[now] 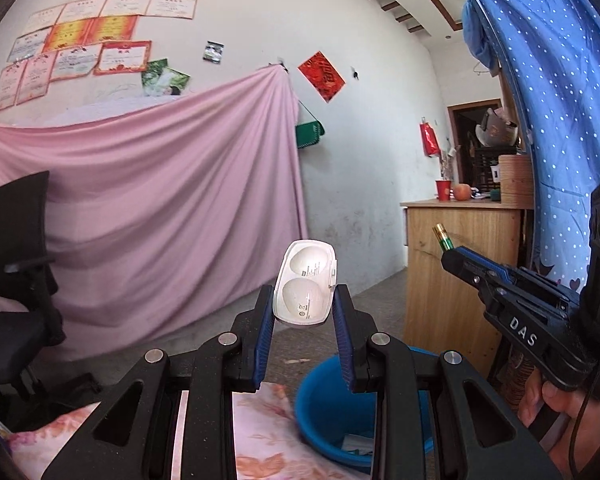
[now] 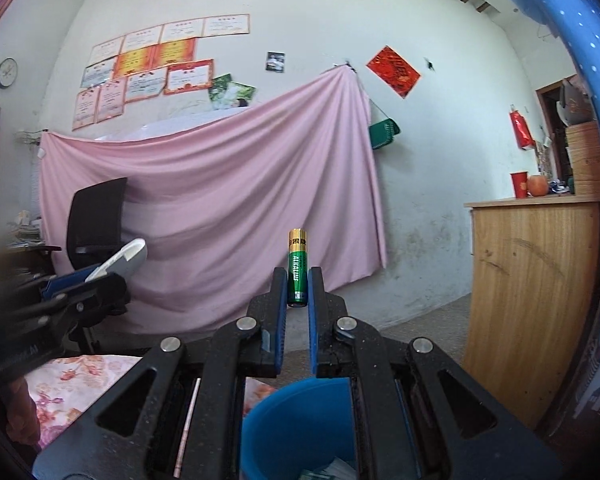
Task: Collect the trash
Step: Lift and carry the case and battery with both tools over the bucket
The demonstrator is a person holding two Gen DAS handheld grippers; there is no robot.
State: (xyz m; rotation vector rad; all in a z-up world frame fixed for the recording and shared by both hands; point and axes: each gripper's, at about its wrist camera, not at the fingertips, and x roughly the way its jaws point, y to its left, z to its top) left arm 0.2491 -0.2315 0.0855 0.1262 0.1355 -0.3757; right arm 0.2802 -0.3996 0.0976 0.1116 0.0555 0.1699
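Two hand-held grippers, each carrying one item above one bin. The left hand-held gripper (image 1: 303, 300) pinches a single white plastic blister shell (image 1: 306, 282) between its two ribbed blue pads (image 1: 265, 330); the shell is a rounded oblong with two oval domes moulded into it, glossy and faintly printed, and it stands nearly upright, projecting beyond the fingertips. The right hand-held gripper (image 2: 298, 286) is pressed against one cylindrical alkaline battery (image 2: 297, 267) (green lower wrap, gold top band), held upright with its upper half clear of the pads. In the left wrist view the same right hand-held gripper (image 1: 448, 250) appears at the right edge, battery (image 1: 443, 237) tip protruding, with a person's hand (image 1: 548, 404) on its black grip. One round blue plastic bucket (image 1: 324, 396) sits below both tools, beside a floral-print cloth (image 1: 260, 420); some paper scraps lie in its bottom. Background: one pink draped sheet (image 1: 160, 208), one black mesh office chair (image 1: 20, 240), one wooden cabinet (image 2: 532, 280) whose surface bears one red cup (image 2: 519, 185) and one round orange fruit (image 2: 537, 185).
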